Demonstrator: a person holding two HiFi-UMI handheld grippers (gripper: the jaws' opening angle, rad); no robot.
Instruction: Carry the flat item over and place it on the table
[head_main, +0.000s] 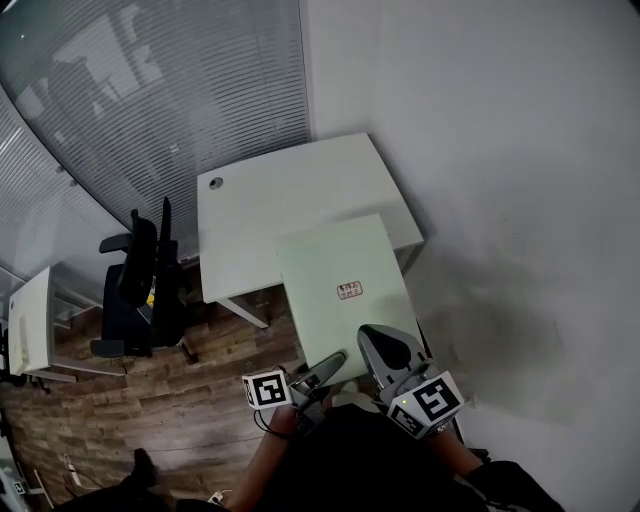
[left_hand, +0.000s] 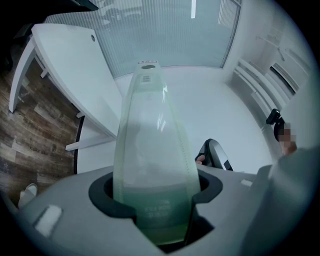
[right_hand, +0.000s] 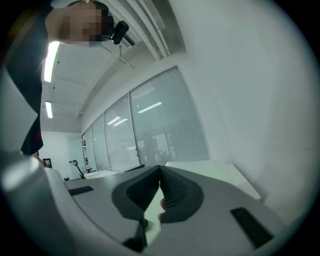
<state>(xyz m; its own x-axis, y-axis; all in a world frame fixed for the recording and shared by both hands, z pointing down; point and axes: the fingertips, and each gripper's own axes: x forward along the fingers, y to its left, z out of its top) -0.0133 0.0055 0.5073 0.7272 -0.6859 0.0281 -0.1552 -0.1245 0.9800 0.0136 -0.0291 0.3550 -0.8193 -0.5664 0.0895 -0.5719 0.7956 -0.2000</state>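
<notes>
The flat item (head_main: 345, 275) is a pale green board with a small label, held level in the air and overlapping the near right corner of the white table (head_main: 290, 190). My left gripper (head_main: 322, 368) grips its near edge at the left. My right gripper (head_main: 385, 345) grips the same edge further right. In the left gripper view the board (left_hand: 150, 150) runs edge-on out of the left gripper (left_hand: 155, 200), with the table (left_hand: 75, 65) to the left. In the right gripper view the right gripper (right_hand: 160, 172) has its tips together on a thin pale strip of the board (right_hand: 152, 206).
A black office chair (head_main: 140, 280) stands left of the table on the wood floor. A second white desk (head_main: 30, 320) sits at the far left. A glass wall with blinds (head_main: 150, 100) runs behind, and a plain white wall (head_main: 500, 200) lies to the right.
</notes>
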